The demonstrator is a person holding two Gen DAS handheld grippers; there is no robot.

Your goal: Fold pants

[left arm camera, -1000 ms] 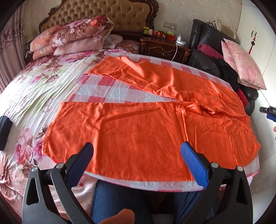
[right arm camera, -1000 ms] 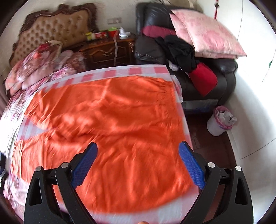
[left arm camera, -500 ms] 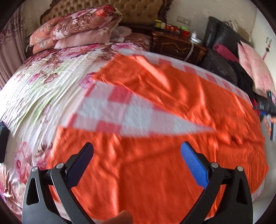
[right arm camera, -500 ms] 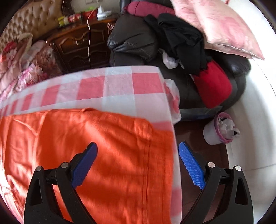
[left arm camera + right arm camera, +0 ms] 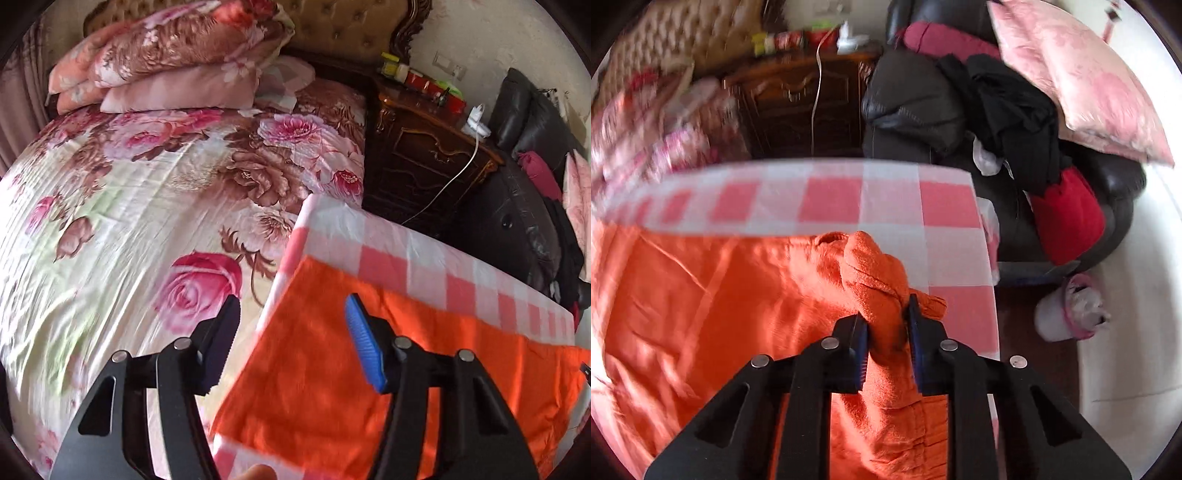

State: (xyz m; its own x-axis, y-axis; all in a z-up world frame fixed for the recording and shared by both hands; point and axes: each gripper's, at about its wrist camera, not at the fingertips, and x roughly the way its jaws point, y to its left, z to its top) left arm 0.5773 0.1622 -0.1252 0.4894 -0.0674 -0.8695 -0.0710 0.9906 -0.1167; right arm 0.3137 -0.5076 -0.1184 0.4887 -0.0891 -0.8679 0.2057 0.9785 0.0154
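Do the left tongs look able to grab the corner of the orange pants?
Probably yes. The left tongs have just been closing, and the orange pants corner lies flat between the fingers, not yet pinched, with nothing covering it.

Your right tool (image 5: pixel 884 325) points steeply downward and its jaws have just been closing; they now stand narrow, both blue pads (image 5: pixel 860 354) pressing from either side on a bunched fold of the orange pants (image 5: pixel 882 295), which bulges up above the fingertips. Your left tool (image 5: pixel 291 332) also tilts steeply down. Its jaws have just been closing too, yet they stand apart at about half width, the dark finger (image 5: pixel 221 339) over the floral bedding and the blue-padded finger (image 5: pixel 364 347) over the orange cloth, with the cloth's edge lying below the gap and neither pad pressing on it. A fingertip of yours (image 5: pixel 258 472) shows at the bottom edge of the left view.
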